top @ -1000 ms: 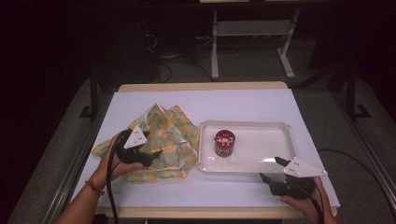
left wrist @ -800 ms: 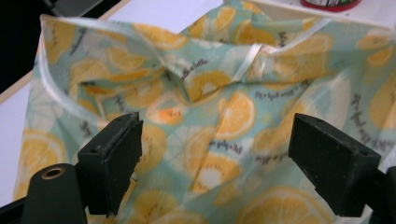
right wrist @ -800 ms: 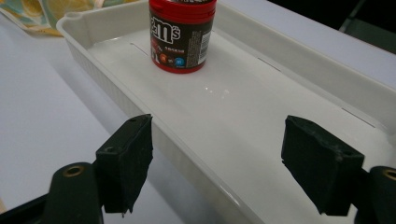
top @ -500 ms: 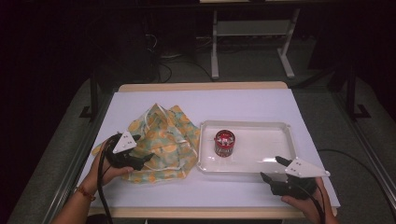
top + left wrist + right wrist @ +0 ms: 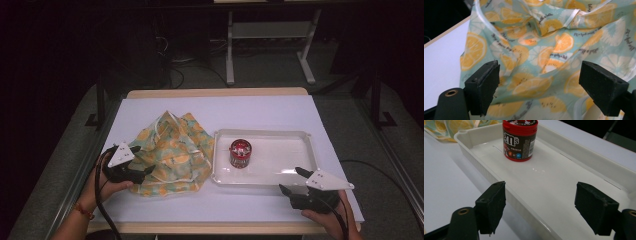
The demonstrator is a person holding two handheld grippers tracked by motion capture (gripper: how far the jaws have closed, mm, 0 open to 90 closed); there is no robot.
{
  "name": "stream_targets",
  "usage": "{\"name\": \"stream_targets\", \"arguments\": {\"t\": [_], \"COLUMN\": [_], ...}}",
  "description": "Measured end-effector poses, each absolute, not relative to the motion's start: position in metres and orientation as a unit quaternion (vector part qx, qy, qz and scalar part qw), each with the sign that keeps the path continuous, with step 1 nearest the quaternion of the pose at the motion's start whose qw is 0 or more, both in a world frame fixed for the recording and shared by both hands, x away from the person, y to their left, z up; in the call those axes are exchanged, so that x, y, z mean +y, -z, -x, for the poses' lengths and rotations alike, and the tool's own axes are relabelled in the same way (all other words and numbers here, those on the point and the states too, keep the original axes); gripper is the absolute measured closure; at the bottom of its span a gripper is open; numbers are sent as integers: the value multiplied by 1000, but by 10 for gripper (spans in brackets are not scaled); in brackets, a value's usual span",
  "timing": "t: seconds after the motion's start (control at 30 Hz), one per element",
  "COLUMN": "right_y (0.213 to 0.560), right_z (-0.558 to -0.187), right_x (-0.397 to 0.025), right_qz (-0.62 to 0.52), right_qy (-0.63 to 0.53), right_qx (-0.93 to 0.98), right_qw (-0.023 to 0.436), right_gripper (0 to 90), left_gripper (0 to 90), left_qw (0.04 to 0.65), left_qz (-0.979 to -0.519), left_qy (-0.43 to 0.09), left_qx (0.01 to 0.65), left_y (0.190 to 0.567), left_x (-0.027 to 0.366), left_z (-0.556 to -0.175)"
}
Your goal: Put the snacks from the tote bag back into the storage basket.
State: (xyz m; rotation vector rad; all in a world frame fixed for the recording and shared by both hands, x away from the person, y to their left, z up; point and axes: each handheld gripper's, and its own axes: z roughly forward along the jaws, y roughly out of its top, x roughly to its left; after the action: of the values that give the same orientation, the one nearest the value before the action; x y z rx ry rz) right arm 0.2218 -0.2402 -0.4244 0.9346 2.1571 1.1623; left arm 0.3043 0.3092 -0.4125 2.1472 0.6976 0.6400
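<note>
Nothing is grasped yet: the left gripper gapes at the cloth, the right gripper gapes by the tray.

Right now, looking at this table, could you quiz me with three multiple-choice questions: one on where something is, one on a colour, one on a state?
1. Where does the candy jar stand?
A. in the white tray
B. on the cloth
C. on the floor

2. What colour is the jar's lid?
A. blue
B. red
C. green

3. How are the left gripper jaws?
A. shut on the cloth
B. open
C. shut on the jar

Answers: 1 A, the jar stands upright inside the tray. 2 B, the lid is red. 3 B, the jaws stand wide apart at the fruit-print cloth.
</note>
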Motion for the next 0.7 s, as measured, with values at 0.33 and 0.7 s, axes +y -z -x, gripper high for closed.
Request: {"name": "stream_targets", "arguments": {"t": [0.33,0.7], "right_y": [424,423], "right_z": [-225,-227], "right_x": [-238,-236], "right_qz": [-340,-336], "right_qy": [-429,-430], "right_qx": [796,797], "right_qw": [258,259], "right_gripper": [243,243], "left_gripper": [166,166], "left_qw": [400,423], "left_qz": [-828,-806], "left_qy": [-250,-244], "left_qx": [301,334], "left_y": [418,430], "left_x": [330,352], "left_z": [-295,-285]}}
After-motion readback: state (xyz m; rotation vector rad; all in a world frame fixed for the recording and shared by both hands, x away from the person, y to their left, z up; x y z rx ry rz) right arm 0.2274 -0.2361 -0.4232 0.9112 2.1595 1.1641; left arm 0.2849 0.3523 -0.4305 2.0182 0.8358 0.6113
